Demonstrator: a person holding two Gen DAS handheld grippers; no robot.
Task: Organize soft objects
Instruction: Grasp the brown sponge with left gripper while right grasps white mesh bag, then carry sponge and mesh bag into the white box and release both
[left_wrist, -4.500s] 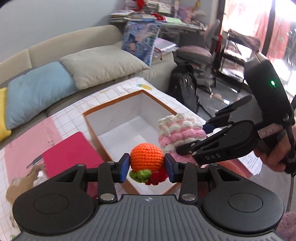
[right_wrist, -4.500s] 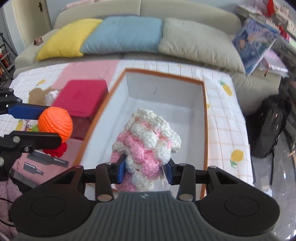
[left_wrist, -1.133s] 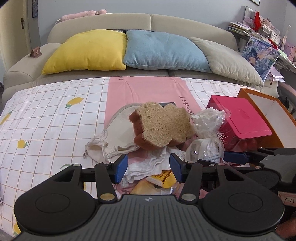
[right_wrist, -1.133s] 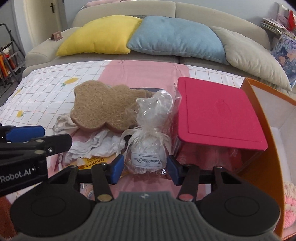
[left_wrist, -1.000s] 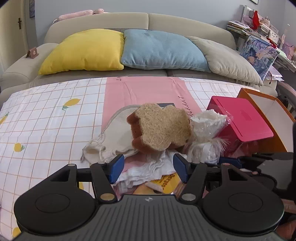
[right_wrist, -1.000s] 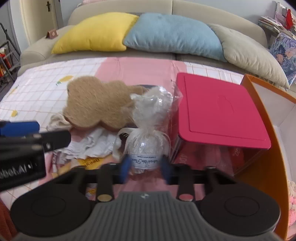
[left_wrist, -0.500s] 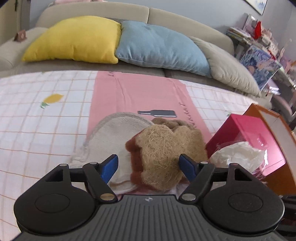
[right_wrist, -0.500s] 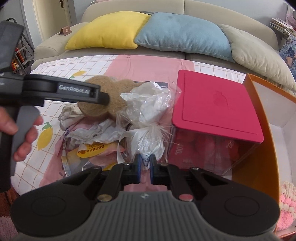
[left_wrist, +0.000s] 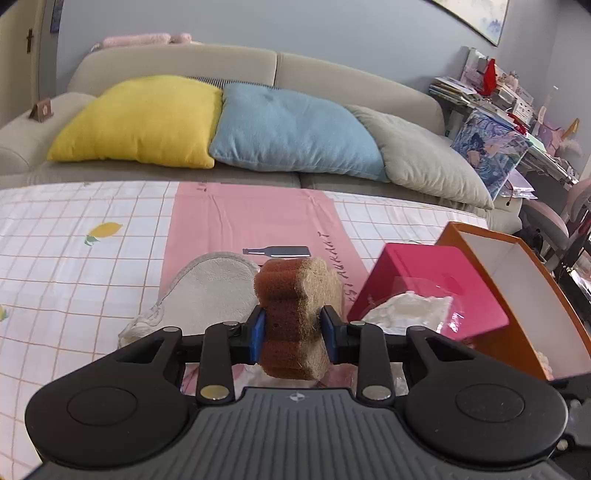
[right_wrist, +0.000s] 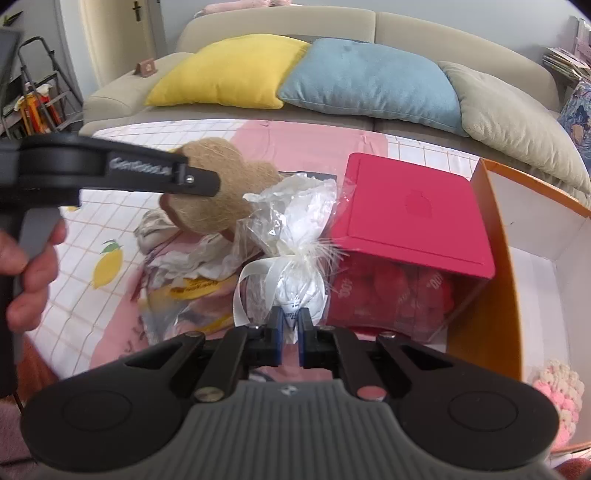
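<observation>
My left gripper (left_wrist: 292, 330) is shut on a brown bear-shaped loofah sponge (left_wrist: 295, 314) and holds it above the table; the sponge also shows in the right wrist view (right_wrist: 221, 192) with the left gripper's finger across it. My right gripper (right_wrist: 290, 330) is shut on a clear cellophane bag with a white soft thing and ribbon (right_wrist: 295, 266). The bag also shows in the left wrist view (left_wrist: 410, 308). An orange box with white inside (right_wrist: 513, 280) stands at the right; a pink-and-white crochet piece (right_wrist: 559, 391) lies in it.
A pink-lidded clear container (right_wrist: 413, 214) sits between the bag and the orange box. A beige cloth mitt (left_wrist: 207, 291), crumpled white cloth and a yellow packet (right_wrist: 192, 284) lie on the checked tablecloth (left_wrist: 74, 258). A sofa with pillows (left_wrist: 288, 129) stands behind.
My left gripper closed on the loofah sponge and lifted it upright. My right gripper closed on the cellophane bag's lower part and stays there.
</observation>
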